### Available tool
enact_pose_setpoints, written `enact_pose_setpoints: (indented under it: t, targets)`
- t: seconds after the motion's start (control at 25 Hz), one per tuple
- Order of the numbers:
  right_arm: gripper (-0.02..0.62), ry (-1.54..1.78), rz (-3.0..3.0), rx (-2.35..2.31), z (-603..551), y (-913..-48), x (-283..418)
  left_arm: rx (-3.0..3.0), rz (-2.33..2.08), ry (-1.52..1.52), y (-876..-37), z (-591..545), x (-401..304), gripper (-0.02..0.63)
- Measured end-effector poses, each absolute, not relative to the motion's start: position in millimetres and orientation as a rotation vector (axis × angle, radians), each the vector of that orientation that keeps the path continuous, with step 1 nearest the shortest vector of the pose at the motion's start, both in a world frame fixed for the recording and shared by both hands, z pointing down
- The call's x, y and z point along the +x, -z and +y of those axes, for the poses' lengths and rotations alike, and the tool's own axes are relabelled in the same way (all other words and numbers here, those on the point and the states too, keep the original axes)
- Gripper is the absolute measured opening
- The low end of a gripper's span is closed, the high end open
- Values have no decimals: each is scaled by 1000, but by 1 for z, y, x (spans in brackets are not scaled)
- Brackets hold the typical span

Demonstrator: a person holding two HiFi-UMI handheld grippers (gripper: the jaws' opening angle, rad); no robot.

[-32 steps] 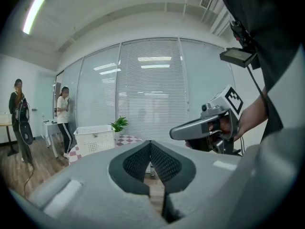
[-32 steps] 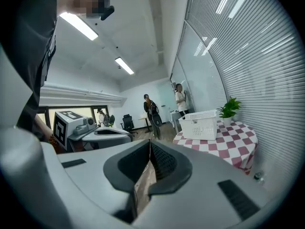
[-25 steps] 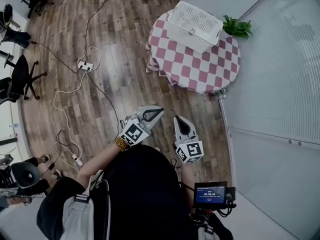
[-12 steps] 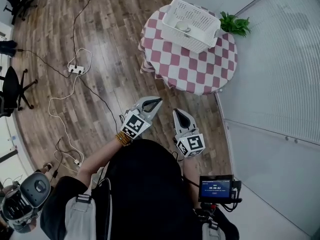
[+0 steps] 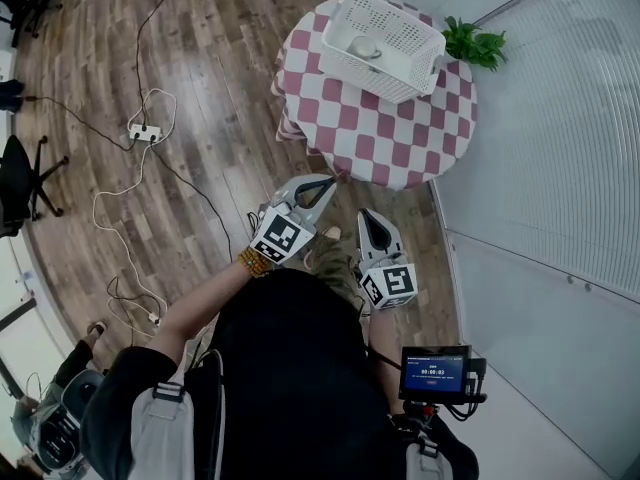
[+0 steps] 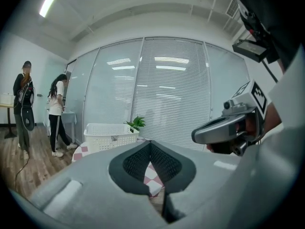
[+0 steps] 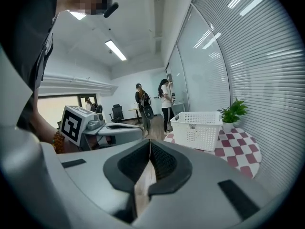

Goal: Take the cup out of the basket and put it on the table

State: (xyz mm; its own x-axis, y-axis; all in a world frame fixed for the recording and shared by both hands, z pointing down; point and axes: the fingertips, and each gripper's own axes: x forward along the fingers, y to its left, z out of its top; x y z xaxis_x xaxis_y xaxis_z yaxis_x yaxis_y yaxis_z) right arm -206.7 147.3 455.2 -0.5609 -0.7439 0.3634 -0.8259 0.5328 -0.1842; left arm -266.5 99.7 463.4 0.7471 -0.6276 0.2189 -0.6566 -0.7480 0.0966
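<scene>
The cup (image 5: 365, 48) lies inside the white basket (image 5: 410, 20), pale against the mesh floor and towards the basket's near-left corner in the head view. It is too small to tell whether it stands upright or lies on its side, so no long axis can be given. Neither gripper view shows it, because the basket wall hides the inside.

The basket sits on the far part of the round checked worktop (image 5: 400, 143), and both grippers are well short of it, on the person's side of the worktop. The left gripper (image 5: 328, 181) points at the basket from just off the cloth's near edge. The right gripper (image 5: 367, 215) hangs further back from the basket, beside the left one. By my judgement the left gripper is somewhat the nearer of the two. From either one the cup lies ahead and down over the basket's rim, so the reach has to go over the wall and in from above.

The left gripper's fingers (image 6: 138, 162) are clenched together with nothing between them, and the right gripper's fingers (image 7: 164, 162) are likewise pressed tight and empty.

Count: one cup, one basket, one worktop, one potted plant (image 5: 476, 46) just beside the basket, two grippers, and two people (image 6: 58, 112) standing beyond the basket.
</scene>
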Motion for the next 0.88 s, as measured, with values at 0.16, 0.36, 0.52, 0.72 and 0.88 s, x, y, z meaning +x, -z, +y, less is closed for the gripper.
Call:
enact_pose_setpoints:
  t: [0.16, 0.36, 0.52, 0.72, 0.88]
  targets:
    - [9, -531, -2549, 1356, 124, -461, -179, 2771, -1017, -291, -470, 83, -238, 5]
    - [11, -462, -2645, 1234, 89, -465, -159, 2765, -1093, -359, -471, 56, -209, 5]
    - [9, -490, -2721, 1214, 49, -455, -104, 2744, -1149, -382, -469, 37, -168, 5]
    - [9, -509, -2776, 1221, -4, -452, -41, 2702, -1216, -408, -466, 5, -113, 5]
    - [9, -526, -2802, 1185, -27, -453, -5, 2707, -1241, -405, -460, -15, -68, 5]
